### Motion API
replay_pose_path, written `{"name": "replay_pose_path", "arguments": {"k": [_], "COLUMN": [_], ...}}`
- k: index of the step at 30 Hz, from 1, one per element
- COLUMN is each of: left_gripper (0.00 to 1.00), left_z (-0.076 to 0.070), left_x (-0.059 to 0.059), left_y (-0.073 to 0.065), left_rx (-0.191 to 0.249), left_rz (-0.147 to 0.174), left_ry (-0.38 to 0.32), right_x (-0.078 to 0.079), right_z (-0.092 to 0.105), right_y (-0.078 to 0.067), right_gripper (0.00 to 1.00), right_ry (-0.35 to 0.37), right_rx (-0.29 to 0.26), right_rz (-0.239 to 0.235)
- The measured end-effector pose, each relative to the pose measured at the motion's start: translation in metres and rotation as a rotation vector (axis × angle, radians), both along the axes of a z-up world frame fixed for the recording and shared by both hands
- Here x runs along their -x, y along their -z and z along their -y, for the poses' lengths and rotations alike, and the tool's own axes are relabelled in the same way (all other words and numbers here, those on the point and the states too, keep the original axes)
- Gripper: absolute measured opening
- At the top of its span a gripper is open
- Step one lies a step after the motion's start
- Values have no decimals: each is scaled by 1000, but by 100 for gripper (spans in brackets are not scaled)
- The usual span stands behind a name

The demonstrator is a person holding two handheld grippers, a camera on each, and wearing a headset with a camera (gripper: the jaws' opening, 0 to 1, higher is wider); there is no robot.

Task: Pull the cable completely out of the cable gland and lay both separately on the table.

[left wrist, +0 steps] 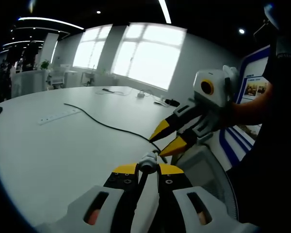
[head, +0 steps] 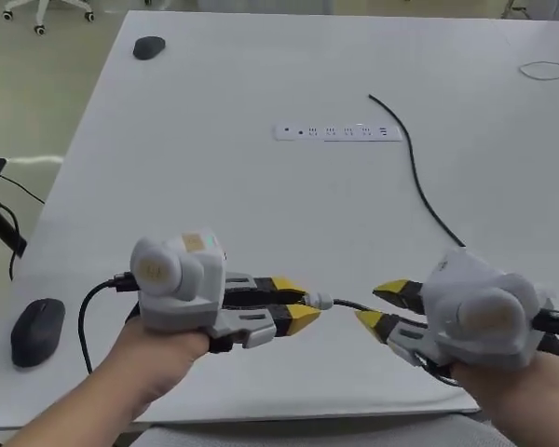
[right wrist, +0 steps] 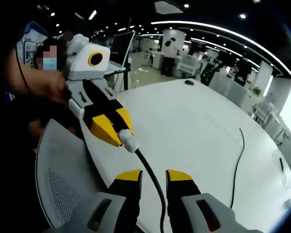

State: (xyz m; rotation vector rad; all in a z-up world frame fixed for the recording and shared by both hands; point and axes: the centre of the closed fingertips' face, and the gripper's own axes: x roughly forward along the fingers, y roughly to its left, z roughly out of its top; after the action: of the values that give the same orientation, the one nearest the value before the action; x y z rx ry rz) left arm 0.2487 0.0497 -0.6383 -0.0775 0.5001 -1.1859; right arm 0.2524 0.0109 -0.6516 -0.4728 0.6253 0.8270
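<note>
We see the left gripper [head: 306, 304] held above the near edge of the table [head: 214, 186], its yellow-tipped jaws clamped on the small pale cable gland [head: 320, 301], which sticks out just past the tips and is lifted off the tabletop. In the left gripper view the gland sits squarely between the two jaw tips. The black cable [head: 419, 186] enters the gland on the side facing the right gripper [head: 371, 305], so the two parts are joined. From the gland the cable passes between the right gripper's jaws, which stand apart with a gap on either side of it. In the right gripper view the cable runs up the middle between those jaws and we cannot make out any contact with either. Past that gripper the cable drops to the table near the near right corner and trails away across the surface. Its free end lies toward the far edge, just beside the right end of a white power strip [head: 338, 132]. The two grippers point tip to tip, near each other but apart. A dark mouse [head: 37, 331] rests by the near left edge, and a second mouse [head: 149, 47] lies near the far left corner. A thin pale wire [head: 545, 68] lies at the far right edge.
</note>
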Motion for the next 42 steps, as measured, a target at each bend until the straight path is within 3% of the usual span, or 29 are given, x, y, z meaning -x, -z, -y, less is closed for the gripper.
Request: {"name": "replay_pose_path", "arguments": {"k": [6,23,34,42], "left_gripper": [15,15,15,15], "left_z": [1,4,6,7], "left_x": [2,5,2,3], "left_y": [0,3,0,2], "left_rx": [-3,3,16,10], "left_rz": [-3,-11,-2,2], "left_ry": [12,41,27,27], "right_x": [3,4,-1,0], "right_z": [-15,-19,-15,-7], "right_y": [1,5,2,9], "right_gripper": [13,3,1,1], "right_ry": [-52,-113,-40,7], "right_rx": [16,60,-3,-37], "right_rz": [22,56,45,9]}}
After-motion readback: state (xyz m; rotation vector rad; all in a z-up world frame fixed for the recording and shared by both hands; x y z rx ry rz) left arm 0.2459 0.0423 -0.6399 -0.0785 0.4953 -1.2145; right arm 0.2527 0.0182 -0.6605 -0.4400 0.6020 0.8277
